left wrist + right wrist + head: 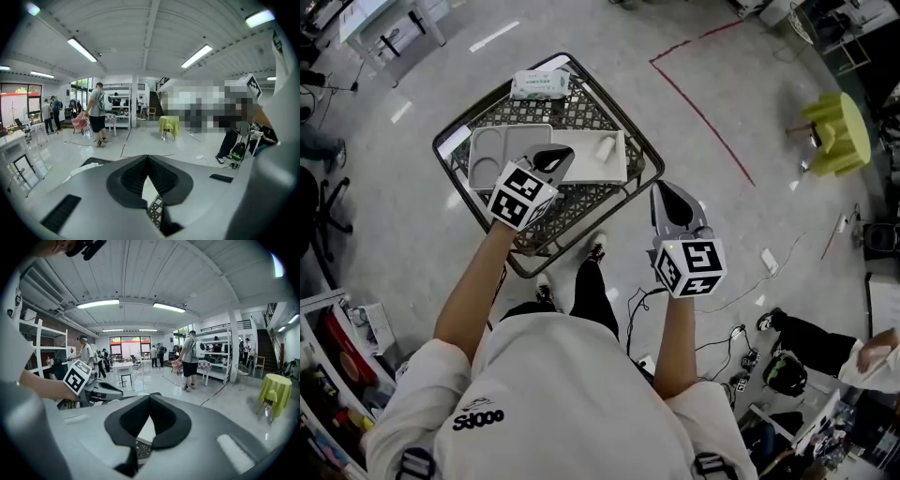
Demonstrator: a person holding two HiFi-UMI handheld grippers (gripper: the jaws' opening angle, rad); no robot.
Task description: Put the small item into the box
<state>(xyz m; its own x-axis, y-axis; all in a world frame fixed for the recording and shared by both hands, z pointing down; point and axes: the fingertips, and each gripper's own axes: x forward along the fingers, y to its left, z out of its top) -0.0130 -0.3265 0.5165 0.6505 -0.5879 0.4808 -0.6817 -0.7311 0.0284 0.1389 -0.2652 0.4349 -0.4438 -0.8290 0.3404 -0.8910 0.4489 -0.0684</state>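
Observation:
A black wire-mesh table [581, 105] carries a grey compartment tray [492, 150] and, beside it, a flat white box [591, 159]. A small white item [605, 147] lies on the box. My left gripper [565, 154] hangs over the seam between tray and box, shut with nothing between its jaws; in its own view the jaws [148, 157] meet at the tips, with white surface and mesh below. My right gripper [660, 188] is off the table's right corner, also shut and empty [149, 395]. The left gripper [101, 392] shows in the right gripper view.
A pack of wipes [540, 84] lies at the table's far edge. A yellow stool [837, 131] and red floor tape [703, 112] are to the right. Cables [741, 281] and bags lie on the floor near my feet. People stand across the hall [98, 115].

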